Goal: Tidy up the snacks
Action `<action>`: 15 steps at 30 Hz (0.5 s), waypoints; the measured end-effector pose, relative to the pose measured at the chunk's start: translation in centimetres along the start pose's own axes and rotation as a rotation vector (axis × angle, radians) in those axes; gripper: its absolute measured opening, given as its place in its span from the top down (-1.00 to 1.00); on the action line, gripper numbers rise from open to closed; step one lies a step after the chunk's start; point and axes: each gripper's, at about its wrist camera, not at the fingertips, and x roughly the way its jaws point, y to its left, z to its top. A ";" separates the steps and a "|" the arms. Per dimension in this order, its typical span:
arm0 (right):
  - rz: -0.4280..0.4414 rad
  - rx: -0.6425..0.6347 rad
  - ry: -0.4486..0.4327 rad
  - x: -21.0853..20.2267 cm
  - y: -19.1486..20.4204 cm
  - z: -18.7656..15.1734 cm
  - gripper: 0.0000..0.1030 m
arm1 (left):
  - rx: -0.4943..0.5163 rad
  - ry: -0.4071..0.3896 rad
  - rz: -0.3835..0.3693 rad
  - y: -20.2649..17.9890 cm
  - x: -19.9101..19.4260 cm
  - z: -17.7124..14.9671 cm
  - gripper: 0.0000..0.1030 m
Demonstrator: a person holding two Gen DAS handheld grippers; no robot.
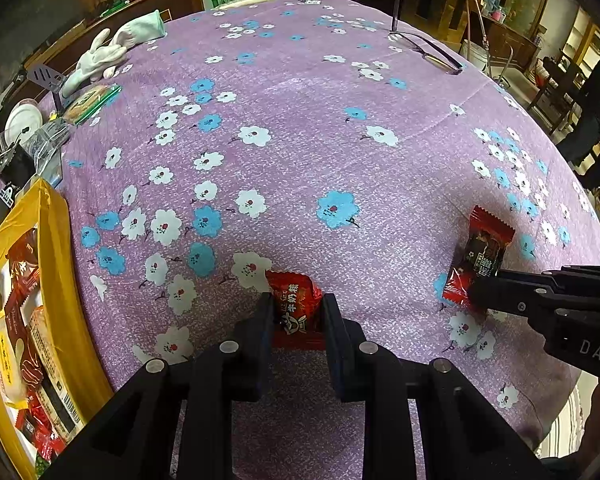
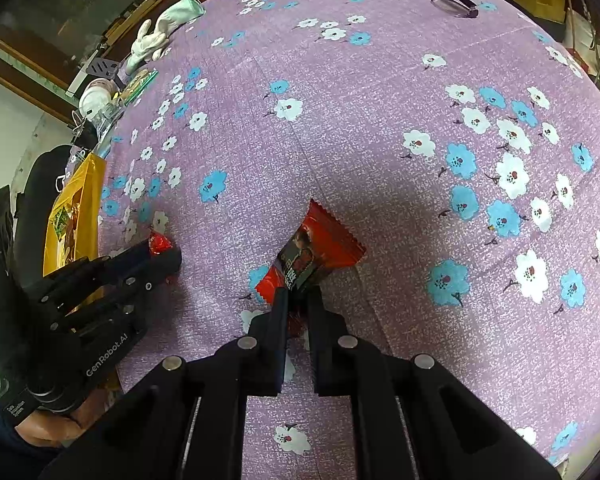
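Two red snack packets sit pinched in our tongs just above the flowered table (image 1: 300, 120), the left tongs (image 1: 296, 312) clamping one packet (image 1: 294, 300) and the right tongs (image 2: 298, 300) the other (image 2: 320, 248), presumably bound for the yellow tray (image 1: 56, 240) of snacks at the left.

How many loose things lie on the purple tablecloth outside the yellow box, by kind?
Red snack packets: 2, a plump red packet in the left gripper and a flat red packet in the right gripper
Green snack packet: 1
White gloves: 1 pair
Eyeglasses: 1
Total: 5
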 end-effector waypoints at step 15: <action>-0.002 0.006 -0.003 0.0 0.0 -0.1 0.86 | 0.008 -0.006 -0.016 -0.3 -0.3 0.0 0.55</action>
